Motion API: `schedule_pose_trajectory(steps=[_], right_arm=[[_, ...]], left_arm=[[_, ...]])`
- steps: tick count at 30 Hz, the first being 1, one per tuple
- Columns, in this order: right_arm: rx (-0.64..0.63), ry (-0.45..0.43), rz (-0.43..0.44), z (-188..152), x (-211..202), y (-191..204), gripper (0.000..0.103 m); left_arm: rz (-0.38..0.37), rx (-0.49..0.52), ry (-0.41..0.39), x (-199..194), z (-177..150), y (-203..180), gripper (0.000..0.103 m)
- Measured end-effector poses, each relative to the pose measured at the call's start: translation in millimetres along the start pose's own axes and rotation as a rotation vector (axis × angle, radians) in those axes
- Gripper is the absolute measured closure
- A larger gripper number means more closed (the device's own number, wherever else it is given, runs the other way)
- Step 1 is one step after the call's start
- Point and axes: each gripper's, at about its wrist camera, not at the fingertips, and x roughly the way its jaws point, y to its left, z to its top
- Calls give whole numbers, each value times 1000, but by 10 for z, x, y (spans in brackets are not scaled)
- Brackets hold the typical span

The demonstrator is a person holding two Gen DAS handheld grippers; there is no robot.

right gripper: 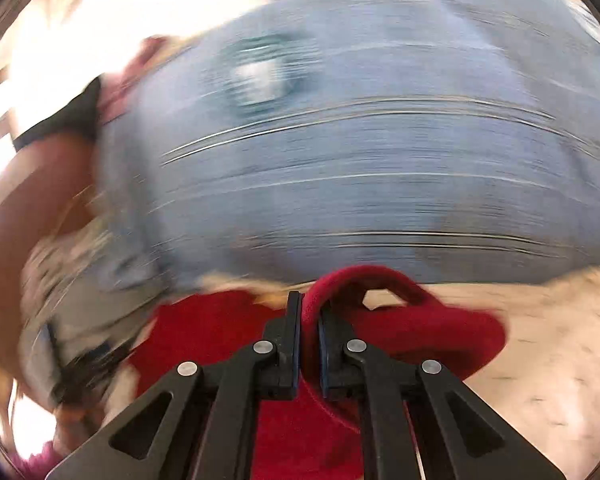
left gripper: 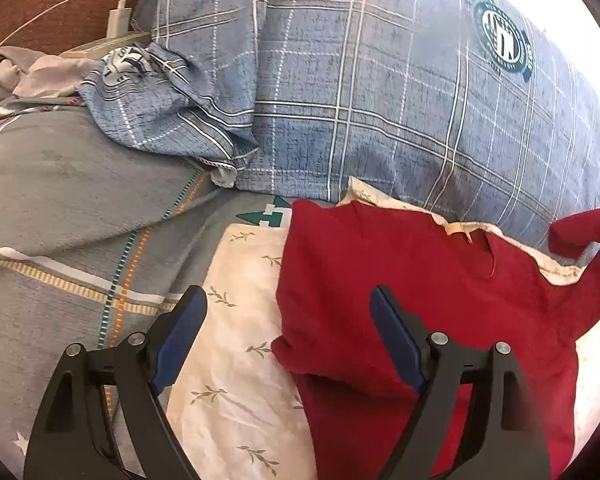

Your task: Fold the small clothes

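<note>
Bed (left gripper: 60, 184): grey cover, blue checked pillow (left gripper: 380, 100).
Left gripper (left gripper: 288, 312): wide, empty, above the red garment (left gripper: 380, 280).
Right gripper (right gripper: 310, 312): clamped on red garment's edge.

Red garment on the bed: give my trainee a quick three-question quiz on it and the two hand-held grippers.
1. True or false: the left hand-held gripper is clamped on the red garment.
2. What does the right hand-held gripper pinch? A) white floral cloth B) red garment C) plaid pillow
3. What lies directly beneath the red garment?

Key: 1 false, it is open; 2 B; 3 the white floral cloth.
</note>
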Motion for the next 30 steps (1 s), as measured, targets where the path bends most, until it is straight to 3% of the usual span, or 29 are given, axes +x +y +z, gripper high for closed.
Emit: schedule_pose_trajectory(steps=[3,4,6,8,9,11,12,13,17,22,27,30], right_arm=[[-93,134,91,-415,331,449,88],[-117,202,97,-563,483,553,77],[-158,337,53,-898,752,683,71],[-160,381,38,-1044,820,666,72],[-150,375,42,-1042,778,656,70],[-113,322,50,-958,647,662,59],[-89,289,59,-894,587,657,48],[-88,273,61,-838,554,675,45],[-105,217,22,-672,475,770,45],[8,200,26,-767,352,472,42],[96,203,26,-919,227,190,41],[141,196,38,-999,156,68,41]], left_arm=[[-10,-16,-4,-24,7,44,19],[-15,-19,-3,-24,8,48,19],[-23,-17,6,-27,5,37,19],[-30,-10,3,-48,0,22,19],[-28,-6,-2,-61,3,12,19],[-28,1,-10,-71,10,-7,19],[-29,1,-11,-64,12,-14,19],[-33,2,-8,-57,11,-21,19],[-74,15,7,-91,21,-77,19],[-143,41,39,-104,128,-358,19],[-131,156,109,220,274,-798,19],[-158,195,195,543,387,-1026,19]])
